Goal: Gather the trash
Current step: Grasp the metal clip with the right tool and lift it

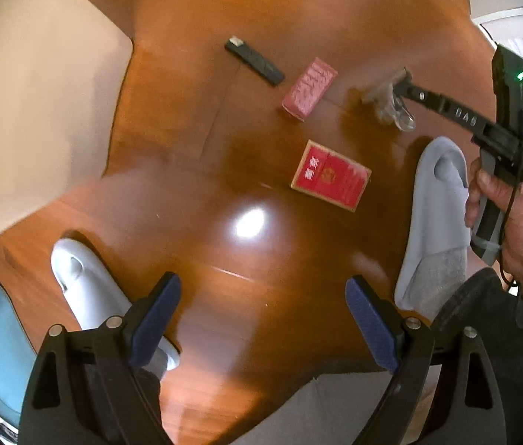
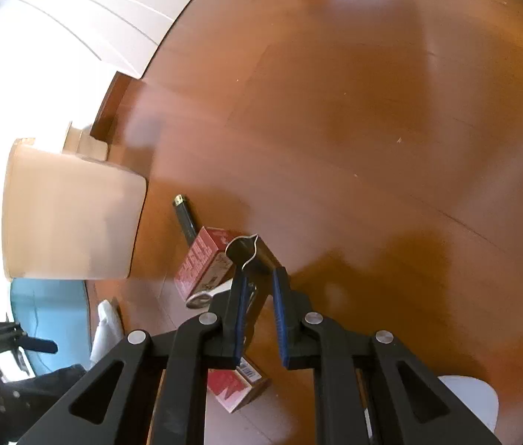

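Right wrist: clear wrapper [image 2: 252, 256] in tongs [image 2: 259, 293].

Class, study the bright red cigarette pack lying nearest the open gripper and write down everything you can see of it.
The red cigarette pack is a flat cardboard-looking box, red with a gold emblem, gold characters and a pale gold edge. It lies face up, closed, on the glossy wooden floor, skewed to the floorboards. Nothing touches it: it lies apart from the pink pack beyond and the grey slipper beside it.

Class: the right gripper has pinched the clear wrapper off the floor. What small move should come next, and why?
Probably carry it toward the beige bin: the right gripper is shut on the clear wrapper, so it is ready to bin.
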